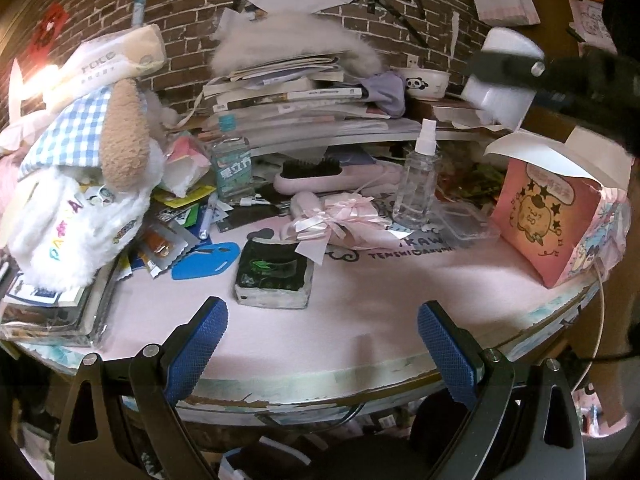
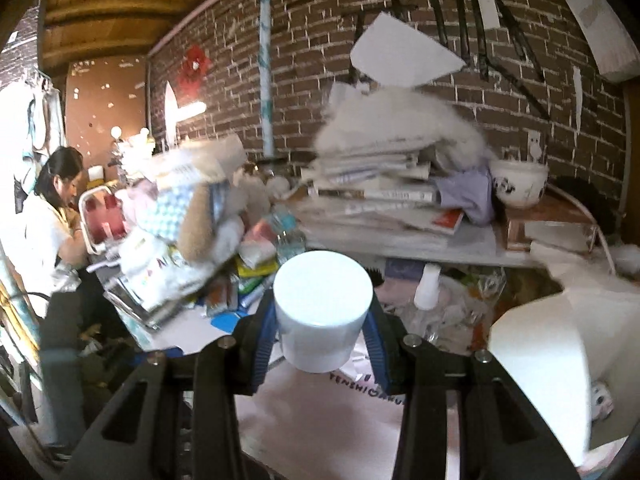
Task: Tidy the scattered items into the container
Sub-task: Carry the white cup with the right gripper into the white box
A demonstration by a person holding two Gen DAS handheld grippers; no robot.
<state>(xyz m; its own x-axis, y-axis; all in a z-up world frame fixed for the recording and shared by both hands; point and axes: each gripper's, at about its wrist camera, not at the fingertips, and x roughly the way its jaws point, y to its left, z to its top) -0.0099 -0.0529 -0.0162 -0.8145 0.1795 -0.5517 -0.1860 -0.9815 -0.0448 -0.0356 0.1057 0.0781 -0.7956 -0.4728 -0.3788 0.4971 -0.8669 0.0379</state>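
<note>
Right gripper [image 2: 322, 320] clamped by blue ribbed pads on a smooth white cylindrical jar [image 2: 322, 308], axis upright, carried in the air above the desk's right side; the pink paper bag [image 1: 548, 220], seemingly the container, standing open-topped at the desk's [image 1: 360, 320] right edge, just below and to the right of the jar. Left gripper [image 1: 322, 344] spread apart and empty at the near edge, farther from the bag. Still scattered mid-desk: clear plastic spray bottle [image 1: 418, 184], glossy black packet [image 1: 274, 276].
</note>
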